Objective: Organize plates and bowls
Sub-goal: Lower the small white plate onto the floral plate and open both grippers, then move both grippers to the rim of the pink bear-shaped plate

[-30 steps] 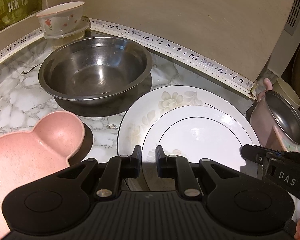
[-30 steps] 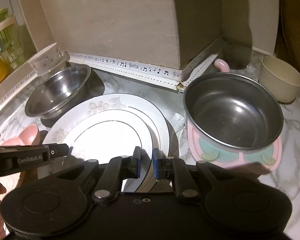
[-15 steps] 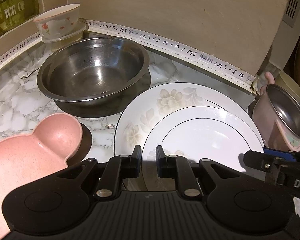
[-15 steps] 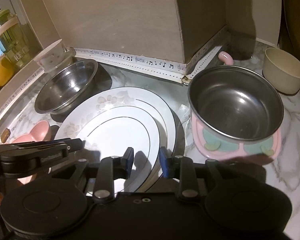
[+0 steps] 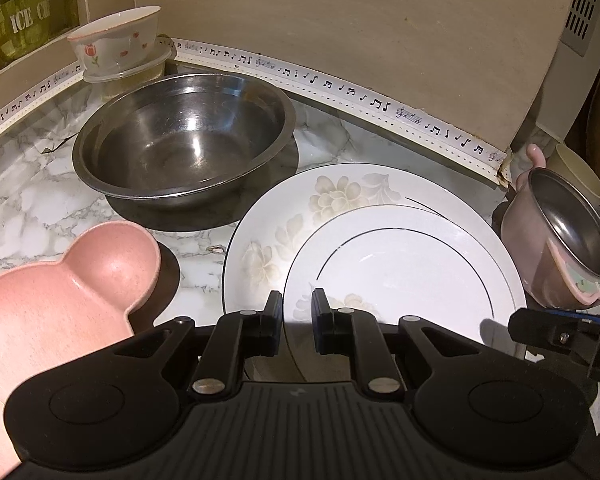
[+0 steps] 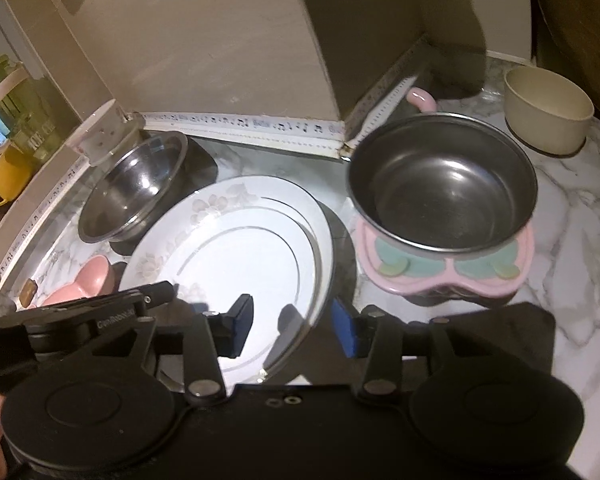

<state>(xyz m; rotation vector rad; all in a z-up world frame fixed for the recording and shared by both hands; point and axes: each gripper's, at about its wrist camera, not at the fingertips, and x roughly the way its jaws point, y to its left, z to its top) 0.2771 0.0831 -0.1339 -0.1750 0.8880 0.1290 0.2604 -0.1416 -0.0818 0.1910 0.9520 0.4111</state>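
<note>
A small white plate (image 5: 404,264) with a black ring lies on a larger floral plate (image 5: 300,216) on the marble counter. My left gripper (image 5: 296,312) is shut on the near rim of the small plate. My right gripper (image 6: 292,324) is open, its jaws standing either side of the plates' right rim (image 6: 320,264) without touching. A steel bowl (image 5: 180,136) sits behind the plates on the left. A pink bear-shaped dish (image 5: 52,300) lies at the near left. A pink-bodied steel bowl (image 6: 444,200) stands right of the plates.
A floral ceramic bowl (image 5: 116,44) stands in the back left corner on a clear tub. A cream bowl (image 6: 548,108) sits at the far right. A wall edged with music-note tape (image 5: 340,88) closes off the back. A yellow mug (image 6: 4,176) is at far left.
My right gripper has opened from shut and pulled back a little from the plate rim. My left gripper stays shut on the small plate and has barely moved.
</note>
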